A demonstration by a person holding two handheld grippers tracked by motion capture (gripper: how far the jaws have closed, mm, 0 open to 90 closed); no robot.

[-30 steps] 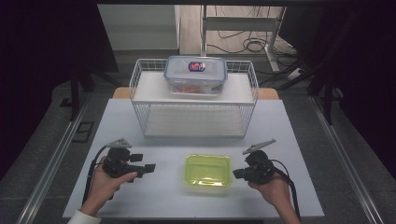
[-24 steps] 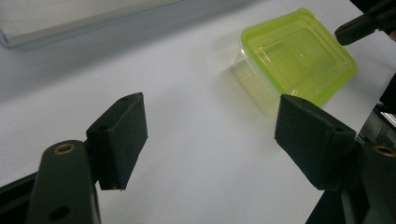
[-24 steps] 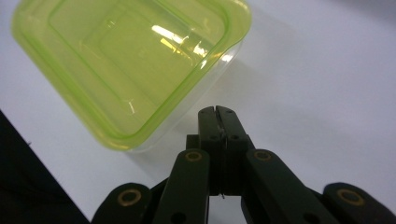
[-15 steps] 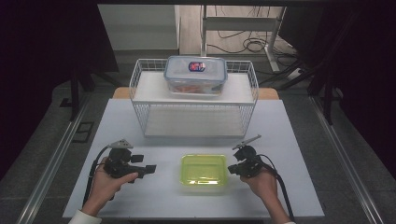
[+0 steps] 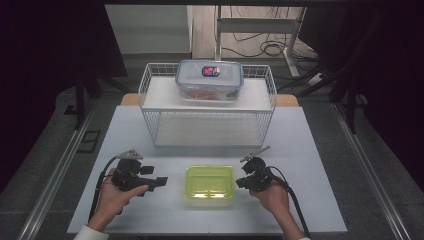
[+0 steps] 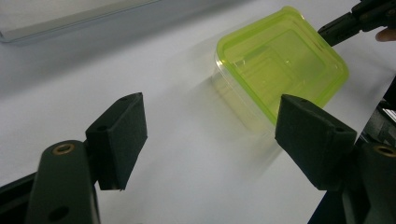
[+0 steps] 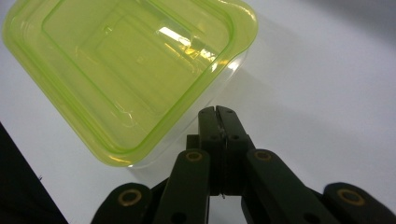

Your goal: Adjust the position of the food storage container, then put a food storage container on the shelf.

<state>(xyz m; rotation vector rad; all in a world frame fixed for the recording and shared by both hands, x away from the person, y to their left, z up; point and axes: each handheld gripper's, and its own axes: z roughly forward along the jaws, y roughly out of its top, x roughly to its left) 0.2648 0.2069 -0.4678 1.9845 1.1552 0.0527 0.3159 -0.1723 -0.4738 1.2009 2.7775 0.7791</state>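
Left gripper [image 5: 161, 182]: jaws spread wide, nothing between.
Right gripper [image 5: 240, 182]: jaws pressed together, tip just beside the box [image 5: 210, 182].
Box: on the table [image 5: 310, 150], between both grippers.
Risk: shut tip may push the light box away.

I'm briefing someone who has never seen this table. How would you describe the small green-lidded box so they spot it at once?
Start from the white wire rack at the back of the white table. In front of it, near the table's front edge, the small box sits between the left gripper and right gripper. Its translucent lime-green lid sets it apart from the larger blue-rimmed clear container on top of the rack.
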